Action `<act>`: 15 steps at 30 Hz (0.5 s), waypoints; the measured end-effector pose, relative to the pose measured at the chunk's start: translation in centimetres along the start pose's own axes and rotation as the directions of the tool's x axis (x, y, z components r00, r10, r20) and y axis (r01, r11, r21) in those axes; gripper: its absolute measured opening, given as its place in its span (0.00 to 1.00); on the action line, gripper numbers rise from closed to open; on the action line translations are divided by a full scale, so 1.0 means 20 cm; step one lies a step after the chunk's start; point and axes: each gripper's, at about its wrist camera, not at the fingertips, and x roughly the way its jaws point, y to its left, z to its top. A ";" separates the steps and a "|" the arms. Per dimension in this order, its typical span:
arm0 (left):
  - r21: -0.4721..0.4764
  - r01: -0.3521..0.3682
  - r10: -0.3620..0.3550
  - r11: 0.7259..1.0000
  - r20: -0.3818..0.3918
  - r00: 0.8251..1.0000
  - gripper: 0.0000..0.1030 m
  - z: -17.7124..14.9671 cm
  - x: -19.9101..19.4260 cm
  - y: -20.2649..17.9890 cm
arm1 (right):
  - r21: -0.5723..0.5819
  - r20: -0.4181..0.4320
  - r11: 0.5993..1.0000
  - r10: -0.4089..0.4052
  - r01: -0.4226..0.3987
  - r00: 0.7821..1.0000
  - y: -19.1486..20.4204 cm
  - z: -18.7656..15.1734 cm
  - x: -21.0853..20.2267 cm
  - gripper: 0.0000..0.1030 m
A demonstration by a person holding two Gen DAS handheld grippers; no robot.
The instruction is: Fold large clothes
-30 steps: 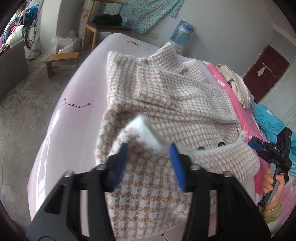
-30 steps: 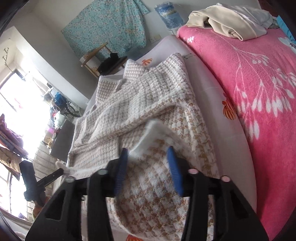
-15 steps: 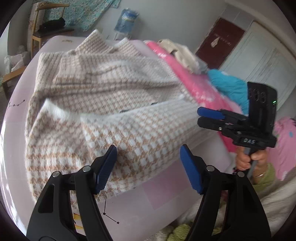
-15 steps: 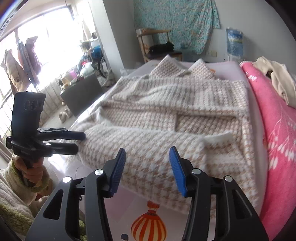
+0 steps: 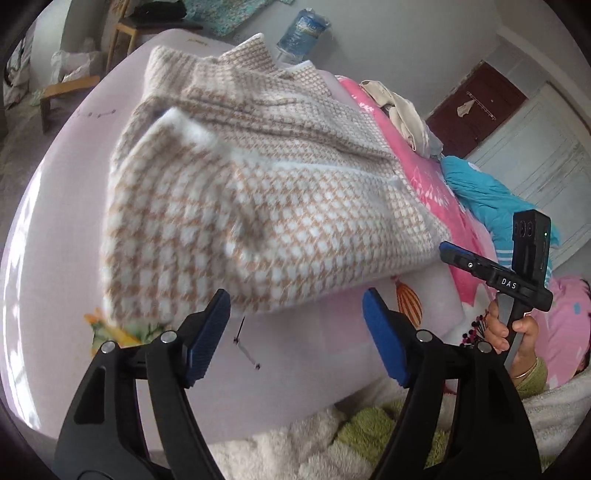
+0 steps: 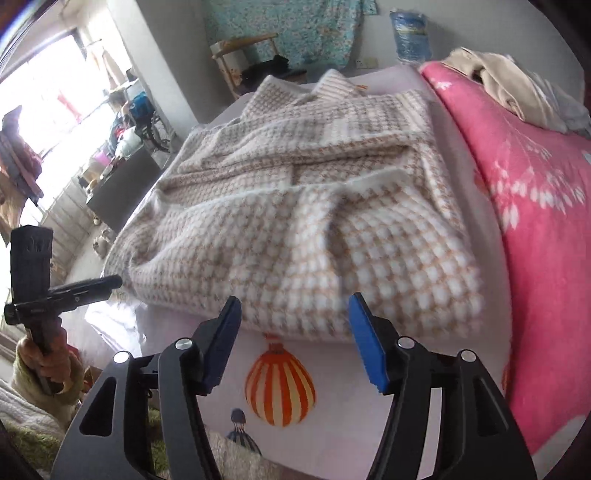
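A tan-and-white houndstooth coat (image 5: pixel 258 206) lies on the pale pink bed sheet (image 5: pixel 317 347), its lower part folded up over the body; it also shows in the right wrist view (image 6: pixel 317 229). My left gripper (image 5: pixel 295 314) is open and empty, just short of the coat's near folded edge. My right gripper (image 6: pixel 293 317) is open and empty, at the near edge of the fold above a balloon print (image 6: pixel 280 384). Each gripper shows in the other's view, the right one (image 5: pixel 495 273) and the left one (image 6: pixel 74 291), held beside the coat's corners.
A pink flowered blanket (image 6: pixel 535 206) lies along the coat's right side with a beige garment (image 6: pixel 509 85) and a blue one (image 5: pixel 491 195) on it. A wooden chair (image 6: pixel 243 55), a water jug (image 6: pixel 410 33) and a dark red door (image 5: pixel 476 107) stand beyond the bed.
Both grippers let go of the coat's hem after laying it over the body, opened, and drew back toward the near edge of the bed. The fold now lies flat.
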 end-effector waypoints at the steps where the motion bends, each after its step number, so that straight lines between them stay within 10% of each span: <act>1: -0.038 -0.009 0.008 0.999 -0.009 1.000 0.68 -0.03 0.00 0.04 | 0.041 -0.006 0.999 -0.016 0.016 1.000 -0.05 -0.03 -0.02 0.59; 13: -0.368 0.119 -0.049 0.922 0.194 0.980 0.66 -0.01 0.04 0.35 | 0.347 0.061 0.933 -0.118 0.090 0.991 -0.40 -0.06 0.07 0.60; 15: -0.359 0.058 0.024 0.931 0.218 0.976 0.51 0.01 0.05 0.33 | 0.340 0.084 0.935 -0.133 0.097 0.988 -0.39 -0.03 0.11 0.59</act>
